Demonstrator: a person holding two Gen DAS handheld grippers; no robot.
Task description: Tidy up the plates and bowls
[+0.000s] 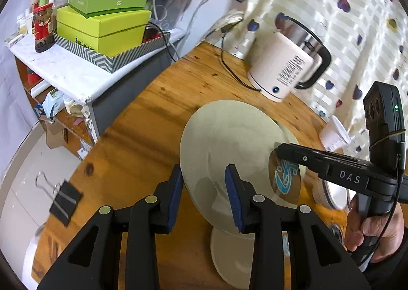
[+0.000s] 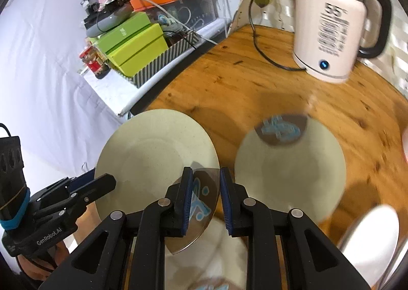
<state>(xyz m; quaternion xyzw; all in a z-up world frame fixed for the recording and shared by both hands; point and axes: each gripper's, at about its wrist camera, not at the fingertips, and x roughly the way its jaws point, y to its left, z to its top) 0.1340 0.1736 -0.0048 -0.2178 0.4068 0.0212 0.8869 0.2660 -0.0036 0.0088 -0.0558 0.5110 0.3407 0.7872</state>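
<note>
Cream-coloured and stiff, the plate (image 1: 224, 147) is hanging by its rim above the wooden table (image 1: 153, 111), pinched in the left gripper (image 1: 204, 193), while the right gripper (image 2: 204, 198) is nipping a thin glass saucer (image 2: 201, 203), both looking slippery and breakable.

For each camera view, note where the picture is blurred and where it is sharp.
Left wrist view: mostly sharp; the kettle and green boxes are crisp, only the lower right corner smears. Right wrist view: the second plate, the kettle's label and the right edge are motion-smeared, while the held plate and the tool's fingers stay sharp.
</note>
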